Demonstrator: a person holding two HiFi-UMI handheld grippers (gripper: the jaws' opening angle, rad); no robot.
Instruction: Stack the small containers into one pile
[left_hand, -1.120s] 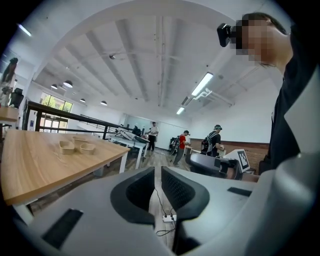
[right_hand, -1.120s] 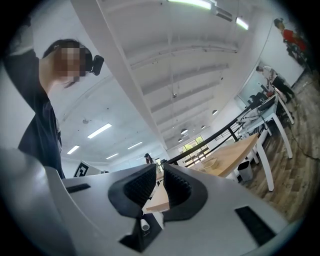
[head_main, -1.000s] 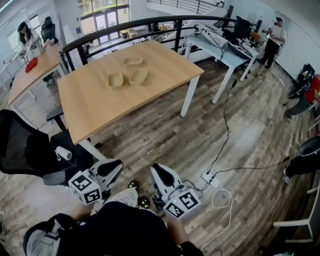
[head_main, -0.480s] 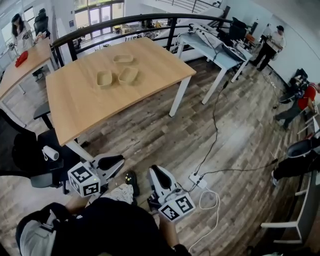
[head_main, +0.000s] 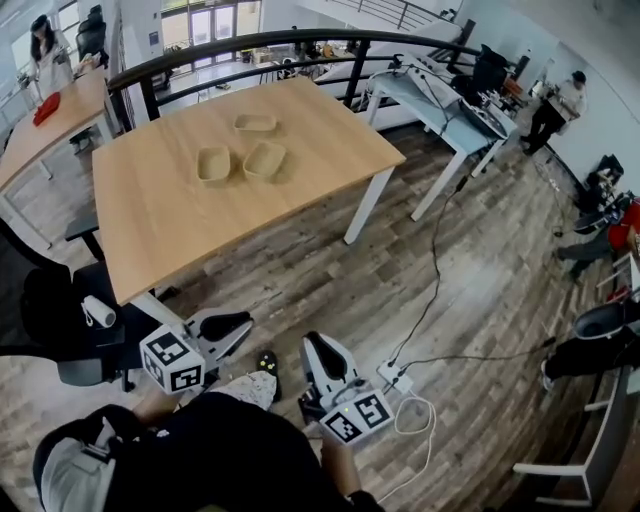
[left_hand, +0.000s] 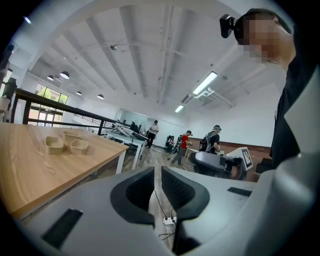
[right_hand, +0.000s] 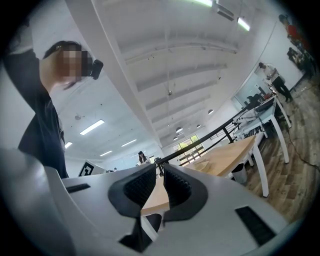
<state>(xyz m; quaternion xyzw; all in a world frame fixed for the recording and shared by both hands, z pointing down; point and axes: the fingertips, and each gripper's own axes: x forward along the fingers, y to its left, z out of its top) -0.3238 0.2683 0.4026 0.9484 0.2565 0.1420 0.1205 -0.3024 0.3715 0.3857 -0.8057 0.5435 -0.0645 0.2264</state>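
Left tool (head_main: 238, 322) and right tool (head_main: 313, 346) are both closed, empty, well away from the tabletop (head_main: 170, 225); I'd walk up, then open one before grabbing a small container (head_main: 264, 160).

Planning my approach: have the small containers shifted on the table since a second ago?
No. The small containers keep their triangle near the table's far edge.

- We count three small containers (head_main: 264, 160), lol.
- Two grippers for us: left gripper (head_main: 245, 322), right gripper (head_main: 312, 344).
- Two wooden tables (head_main: 160, 230), one power strip (head_main: 391, 376).
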